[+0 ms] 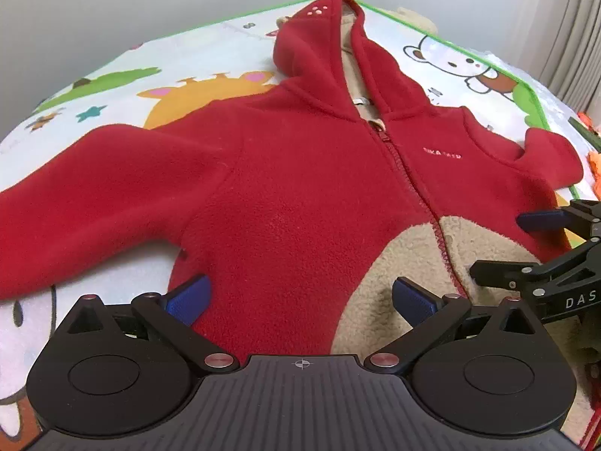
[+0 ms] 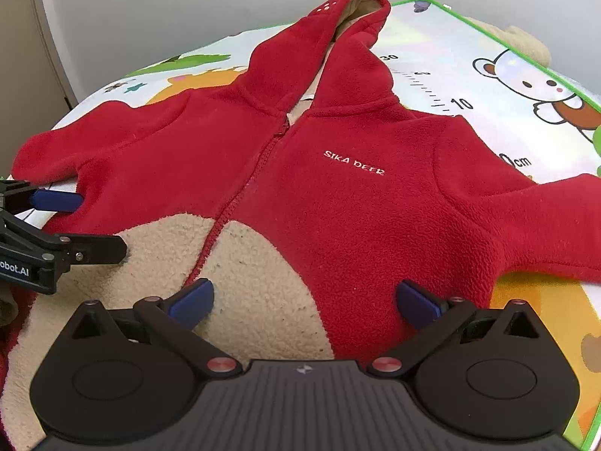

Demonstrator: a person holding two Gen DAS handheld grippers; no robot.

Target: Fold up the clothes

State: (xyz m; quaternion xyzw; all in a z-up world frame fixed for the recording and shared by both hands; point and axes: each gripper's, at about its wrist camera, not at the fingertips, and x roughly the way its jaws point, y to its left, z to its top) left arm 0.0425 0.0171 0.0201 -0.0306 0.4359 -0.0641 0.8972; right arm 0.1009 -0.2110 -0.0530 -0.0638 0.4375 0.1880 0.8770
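Note:
A red fleece hooded suit (image 1: 300,173) with a cream belly patch (image 1: 432,263) lies flat, front up, zipped, sleeves spread, on a cartoon play mat (image 1: 210,64). It also fills the right wrist view (image 2: 338,195), with "SIKA DEER" on the chest. My left gripper (image 1: 300,300) is open and empty, low over the suit's lower left side. My right gripper (image 2: 304,302) is open and empty, low over the belly patch (image 2: 244,282) and the red fabric beside it. Each gripper shows in the other's view: the right one (image 1: 526,248), the left one (image 2: 86,221).
The mat (image 2: 469,56) has a green border and a printed ruler. A grey wall stands behind it. A cream soft toy (image 2: 526,43) lies past the mat's far edge. Curtains (image 1: 571,37) hang at the right, with orange items (image 1: 595,165) beside the mat.

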